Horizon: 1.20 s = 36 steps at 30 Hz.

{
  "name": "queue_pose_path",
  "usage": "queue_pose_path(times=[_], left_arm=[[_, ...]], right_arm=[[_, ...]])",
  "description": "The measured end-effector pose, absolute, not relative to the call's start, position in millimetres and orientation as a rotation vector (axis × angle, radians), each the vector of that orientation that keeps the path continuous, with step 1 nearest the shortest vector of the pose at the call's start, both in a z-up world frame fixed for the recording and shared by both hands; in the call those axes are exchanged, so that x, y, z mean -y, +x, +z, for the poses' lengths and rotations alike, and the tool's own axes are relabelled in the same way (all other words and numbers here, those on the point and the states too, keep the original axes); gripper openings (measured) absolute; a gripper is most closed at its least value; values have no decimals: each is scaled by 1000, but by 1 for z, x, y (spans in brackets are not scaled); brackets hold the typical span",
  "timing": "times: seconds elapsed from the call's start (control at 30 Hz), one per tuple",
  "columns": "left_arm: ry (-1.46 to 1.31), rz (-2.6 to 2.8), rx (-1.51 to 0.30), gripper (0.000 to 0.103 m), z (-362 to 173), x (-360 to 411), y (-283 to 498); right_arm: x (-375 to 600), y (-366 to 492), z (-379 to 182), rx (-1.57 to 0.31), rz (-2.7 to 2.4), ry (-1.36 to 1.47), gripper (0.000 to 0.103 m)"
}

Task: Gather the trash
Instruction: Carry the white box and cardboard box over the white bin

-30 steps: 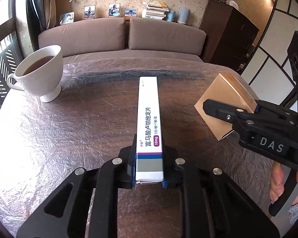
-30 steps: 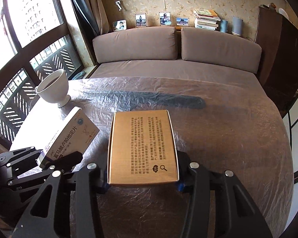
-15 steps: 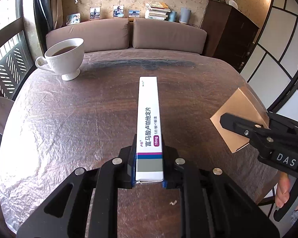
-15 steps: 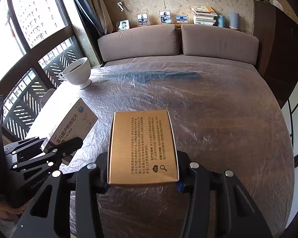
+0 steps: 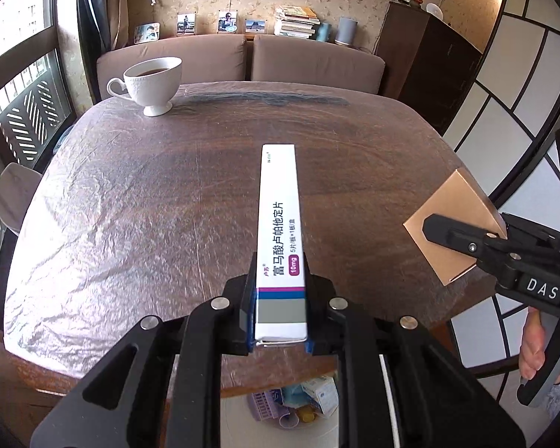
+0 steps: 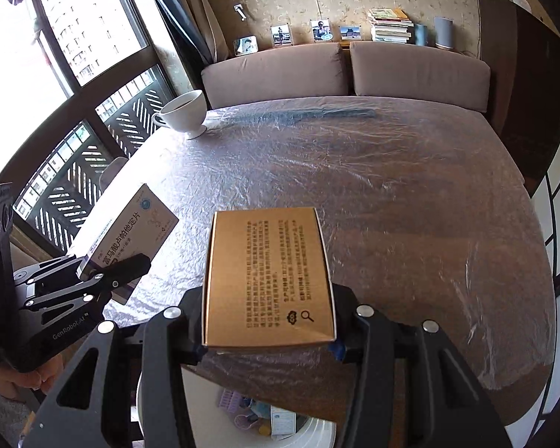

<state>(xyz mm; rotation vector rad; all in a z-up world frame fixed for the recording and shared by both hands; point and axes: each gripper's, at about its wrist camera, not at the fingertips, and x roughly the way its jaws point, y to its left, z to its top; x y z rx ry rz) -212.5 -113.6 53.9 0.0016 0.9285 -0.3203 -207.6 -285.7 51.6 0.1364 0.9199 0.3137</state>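
My left gripper [image 5: 280,311] is shut on a long white medicine box [image 5: 279,231], held level above the near edge of the table [image 5: 138,194]. My right gripper [image 6: 267,330] is shut on a tan cardboard box [image 6: 267,276] with black print, also above the near edge. The tan box shows in the left wrist view [image 5: 453,224] at right, the white box in the right wrist view [image 6: 130,229] at left. Below both grippers stands a white bin [image 5: 235,425] holding small packets and trash; it also shows in the right wrist view [image 6: 317,435].
A white cup of tea [image 5: 153,82] stands at the table's far left corner. A dark strip [image 5: 268,97] lies along the far edge. A brown sofa [image 5: 242,59] is behind the table, a dark cabinet [image 5: 429,59] at the right, a chair [image 5: 11,194] at the left.
Both grippers have pulled back and risen from over the table to its near edge, still holding their boxes. The bin below has come into view.
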Motion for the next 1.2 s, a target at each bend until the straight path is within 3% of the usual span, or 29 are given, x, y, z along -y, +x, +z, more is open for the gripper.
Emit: queue_pose_path(times=[0.73, 1.2], left_arm=[[13, -341, -990, 20, 40, 97, -315], [72, -395, -1112, 20, 1, 111, -352]], right_arm=[[267, -311, 46, -975, 429, 71, 46], [265, -343, 7, -1089, 441, 29, 46]])
